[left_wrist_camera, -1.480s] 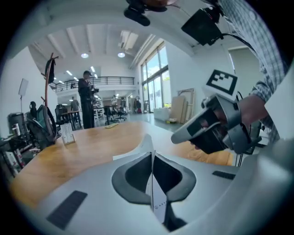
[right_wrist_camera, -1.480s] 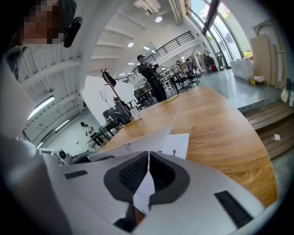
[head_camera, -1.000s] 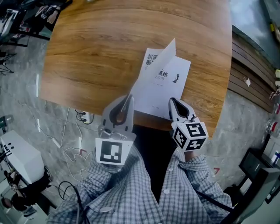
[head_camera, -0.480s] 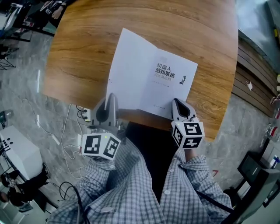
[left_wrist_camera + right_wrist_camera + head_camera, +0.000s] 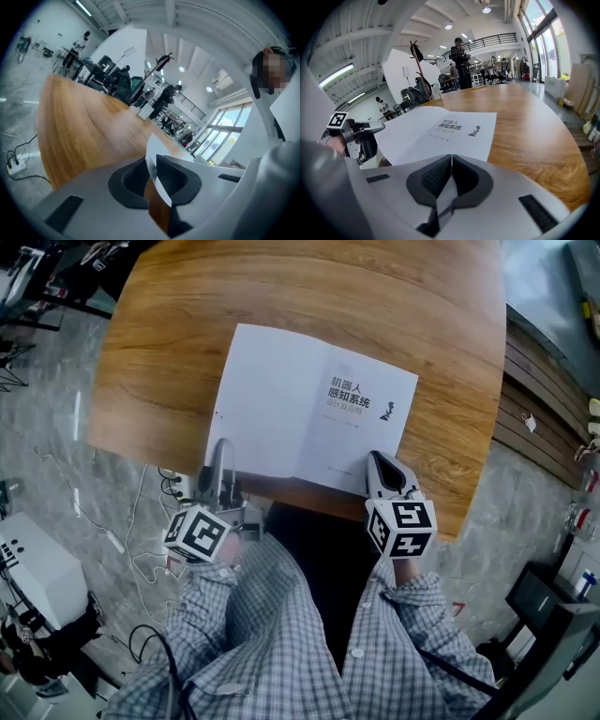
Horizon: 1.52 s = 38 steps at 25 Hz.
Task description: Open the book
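- on the wooden table [image 5: 187,334], at its near edge, the book [image 5: 319,427] lies spread open, printed title page on the right, blank cover [image 5: 267,404] on the left.
- left gripper [image 5: 222,451]: jaws clenched on the cover's near-left corner, with the white sheet pinched in the seam between them.
- right gripper [image 5: 378,462]: jaws pressed together on the title page's near edge, by its right corner.
- the grippers are well apart, one at each near corner.

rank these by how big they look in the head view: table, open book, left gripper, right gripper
1. table
2. book
3. right gripper and left gripper: about alike. The left one is turned at an angle, so I won't rank them.
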Tool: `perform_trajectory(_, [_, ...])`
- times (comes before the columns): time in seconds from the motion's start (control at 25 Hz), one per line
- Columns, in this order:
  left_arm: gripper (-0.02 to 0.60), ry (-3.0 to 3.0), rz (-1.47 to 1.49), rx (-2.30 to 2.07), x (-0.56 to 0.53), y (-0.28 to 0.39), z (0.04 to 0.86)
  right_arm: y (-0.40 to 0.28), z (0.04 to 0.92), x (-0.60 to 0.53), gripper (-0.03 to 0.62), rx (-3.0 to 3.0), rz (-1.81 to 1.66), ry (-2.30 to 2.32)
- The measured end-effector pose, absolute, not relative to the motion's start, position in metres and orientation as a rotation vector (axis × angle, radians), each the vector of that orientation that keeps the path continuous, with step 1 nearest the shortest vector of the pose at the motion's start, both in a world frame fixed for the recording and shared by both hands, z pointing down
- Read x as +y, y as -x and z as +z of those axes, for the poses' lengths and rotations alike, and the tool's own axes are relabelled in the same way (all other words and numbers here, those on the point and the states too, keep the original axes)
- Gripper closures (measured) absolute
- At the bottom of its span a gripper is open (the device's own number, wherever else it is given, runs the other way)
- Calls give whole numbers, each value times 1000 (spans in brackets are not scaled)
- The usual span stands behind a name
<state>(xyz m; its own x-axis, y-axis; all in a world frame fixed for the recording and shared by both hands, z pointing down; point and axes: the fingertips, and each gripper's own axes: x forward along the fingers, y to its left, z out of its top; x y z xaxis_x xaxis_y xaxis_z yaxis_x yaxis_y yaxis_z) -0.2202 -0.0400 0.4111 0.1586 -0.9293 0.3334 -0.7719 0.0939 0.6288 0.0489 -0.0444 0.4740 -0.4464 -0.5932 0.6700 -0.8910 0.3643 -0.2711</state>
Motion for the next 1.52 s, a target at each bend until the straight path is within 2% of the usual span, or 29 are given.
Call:
perform_trajectory(0.24, [518, -1647, -250, -1636, -29, 237, 435, -52, 475, -48, 572, -2159, 847, -1290])
perform_trajectory(0.68, [518, -1543, -164, -1906, -5, 318, 423, -52, 475, -47, 571, -2160, 829, -1285])
perform_trajectory(0.84, [569, -1806, -15, -1830, -33, 273, 404, -52, 476, -48, 572, -2164, 824, -1288])
perform_trajectory(1.2, [572, -2283, 244, -1405, -60, 114, 396, -59, 447, -53, 572, -2222, 784, -1372])
perform_trajectory(1.52, [572, -2775, 480, -1074, -59, 24, 348, -76, 383, -67, 572, -2314, 686, -1484])
